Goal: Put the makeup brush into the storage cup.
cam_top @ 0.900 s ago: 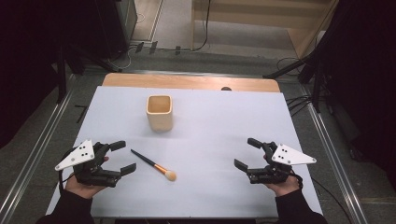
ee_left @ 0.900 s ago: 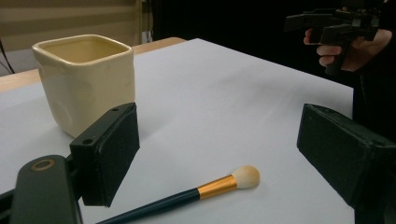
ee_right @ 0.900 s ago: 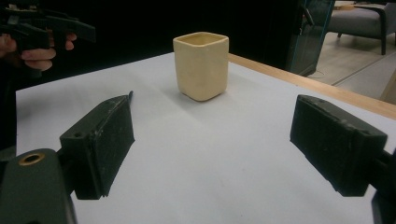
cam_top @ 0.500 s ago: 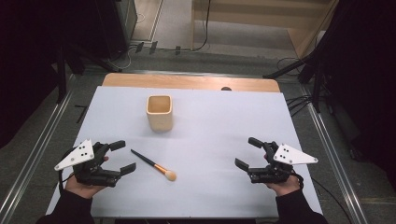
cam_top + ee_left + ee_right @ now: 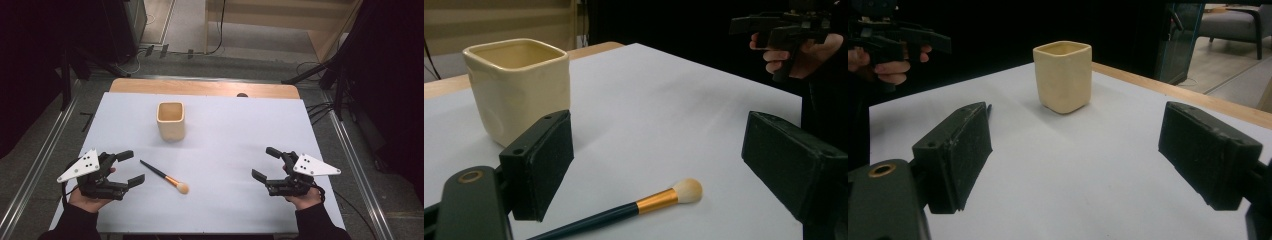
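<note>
The table (image 5: 230,145) is covered by a smooth, matt white sheet, with bare pale wood showing along its far edge. The cream cup (image 5: 171,120) looks like glazed ceramic, softly glossy and slightly dimpled on its walls. The brush (image 5: 164,177) has a dark glossy handle, a shiny gold metal-looking ferrule and a soft, pale bristle tip. Both grippers' jaws carry matt black, finely rough pads (image 5: 544,165).
</note>
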Tool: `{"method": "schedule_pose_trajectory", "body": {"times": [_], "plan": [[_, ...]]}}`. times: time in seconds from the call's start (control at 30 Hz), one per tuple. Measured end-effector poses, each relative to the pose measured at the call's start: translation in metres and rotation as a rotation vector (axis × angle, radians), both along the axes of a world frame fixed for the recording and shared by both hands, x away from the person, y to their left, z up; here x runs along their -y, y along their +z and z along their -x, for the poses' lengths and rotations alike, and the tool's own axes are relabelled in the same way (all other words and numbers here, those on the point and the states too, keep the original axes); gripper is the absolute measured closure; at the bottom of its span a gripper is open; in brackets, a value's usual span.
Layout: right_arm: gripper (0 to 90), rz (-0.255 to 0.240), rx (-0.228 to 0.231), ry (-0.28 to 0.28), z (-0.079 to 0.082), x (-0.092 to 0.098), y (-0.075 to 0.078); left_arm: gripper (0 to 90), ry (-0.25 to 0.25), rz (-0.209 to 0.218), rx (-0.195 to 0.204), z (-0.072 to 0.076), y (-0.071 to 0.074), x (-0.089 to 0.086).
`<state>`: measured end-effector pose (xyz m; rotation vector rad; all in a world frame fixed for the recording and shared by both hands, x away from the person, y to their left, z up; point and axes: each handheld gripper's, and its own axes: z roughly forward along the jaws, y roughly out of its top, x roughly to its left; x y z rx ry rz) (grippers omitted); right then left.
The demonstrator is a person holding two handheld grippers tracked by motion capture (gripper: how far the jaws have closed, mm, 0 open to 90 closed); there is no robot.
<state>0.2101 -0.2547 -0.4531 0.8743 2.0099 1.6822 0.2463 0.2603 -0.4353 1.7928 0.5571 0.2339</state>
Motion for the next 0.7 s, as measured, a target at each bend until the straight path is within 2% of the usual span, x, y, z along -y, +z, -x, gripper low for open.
{"method": "schedule_pose_trajectory", "body": {"times": [0.7], "plan": [[14.4,-0.004,0.002,-0.003,0.0001,0.0013,0.0003,14.3,0.004,0.007,-0.002,-0.0001,0.0009,-0.0008]]}}
